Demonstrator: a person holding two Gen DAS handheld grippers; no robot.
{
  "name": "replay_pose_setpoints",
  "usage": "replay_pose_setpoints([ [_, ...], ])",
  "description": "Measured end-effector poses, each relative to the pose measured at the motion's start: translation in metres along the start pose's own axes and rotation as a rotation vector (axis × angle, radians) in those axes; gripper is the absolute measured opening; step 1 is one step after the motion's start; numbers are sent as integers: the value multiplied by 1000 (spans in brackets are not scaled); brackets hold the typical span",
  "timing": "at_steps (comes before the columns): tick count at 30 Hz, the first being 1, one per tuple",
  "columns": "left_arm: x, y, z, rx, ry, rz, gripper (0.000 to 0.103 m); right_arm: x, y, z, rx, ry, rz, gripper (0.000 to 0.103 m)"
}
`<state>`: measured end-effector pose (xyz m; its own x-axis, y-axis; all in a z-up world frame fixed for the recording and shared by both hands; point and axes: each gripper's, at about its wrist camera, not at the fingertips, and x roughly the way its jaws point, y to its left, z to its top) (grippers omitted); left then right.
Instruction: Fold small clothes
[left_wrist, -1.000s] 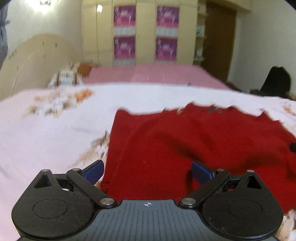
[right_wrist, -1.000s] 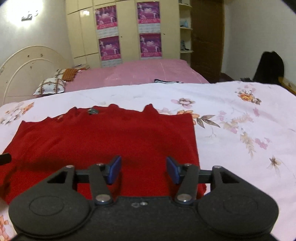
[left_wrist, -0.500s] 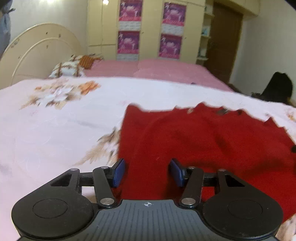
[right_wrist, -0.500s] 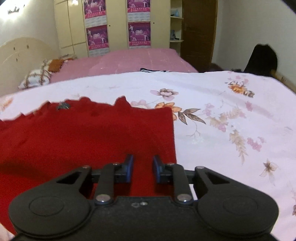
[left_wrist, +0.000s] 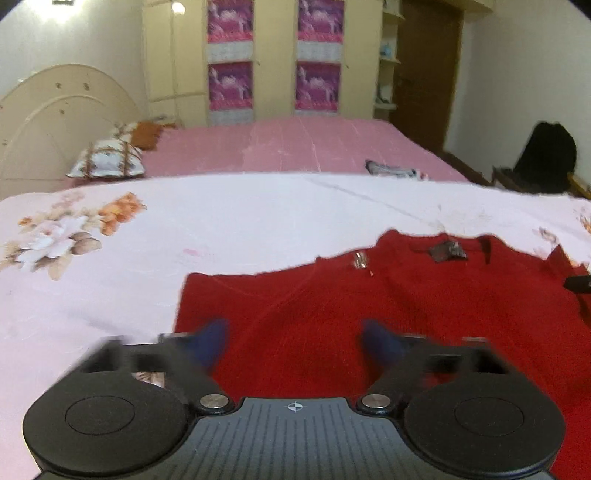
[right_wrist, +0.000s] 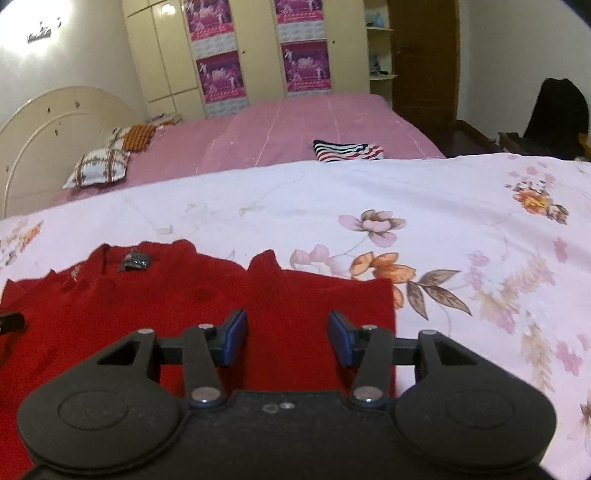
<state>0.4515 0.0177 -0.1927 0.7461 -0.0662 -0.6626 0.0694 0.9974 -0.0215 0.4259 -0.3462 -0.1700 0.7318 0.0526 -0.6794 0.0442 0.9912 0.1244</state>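
A red knitted garment (left_wrist: 369, 314) lies flat on the flowered white bedsheet (left_wrist: 221, 221); it also shows in the right wrist view (right_wrist: 166, 306). My left gripper (left_wrist: 295, 341) is open and empty over the garment's left part, its blue fingers blurred by motion. My right gripper (right_wrist: 287, 338) is open and empty over the garment's right part, near its right edge. A small dark tag (left_wrist: 447, 252) lies at the garment's far neckline, also seen in the right wrist view (right_wrist: 135, 260). The near hem is hidden under both grippers.
A pink bed (right_wrist: 295, 129) lies beyond the sheet, with a folded striped cloth (right_wrist: 347, 150), pillows (right_wrist: 98, 168) and a cream headboard (left_wrist: 55, 118). Wardrobes with purple posters (left_wrist: 273, 55) stand behind. A dark bag (right_wrist: 557, 114) sits at the right.
Both grippers have opened wider than half a second ago, after narrowing on the garment's near edge. The garment now lies flatter and farther forward in both views.
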Motion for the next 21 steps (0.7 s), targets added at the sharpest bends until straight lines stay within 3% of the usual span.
replay_pose_setpoints([
  [2, 5, 0, 0, -8, 0, 2, 40, 5, 4, -1, -33, 13, -15, 32],
  [5, 3, -4, 2, 3, -29, 24, 8, 0, 11, -4, -88, -14, -27, 18],
  [11, 2, -2, 3, -20, -65, 41, 4, -16, 11, -2, -90, -120, -67, 7],
  [13, 7, 1, 8, -29, -64, 44, 3, -19, 6, 4, -56, -151, -72, 7],
  [18, 7, 4, 18, -36, -88, 37, 2, -8, 0, 3, -31, -130, -114, 7],
  [21, 10, 4, 18, -23, -85, 35, 2, -23, -3, 5, 29, -203, -96, 7],
])
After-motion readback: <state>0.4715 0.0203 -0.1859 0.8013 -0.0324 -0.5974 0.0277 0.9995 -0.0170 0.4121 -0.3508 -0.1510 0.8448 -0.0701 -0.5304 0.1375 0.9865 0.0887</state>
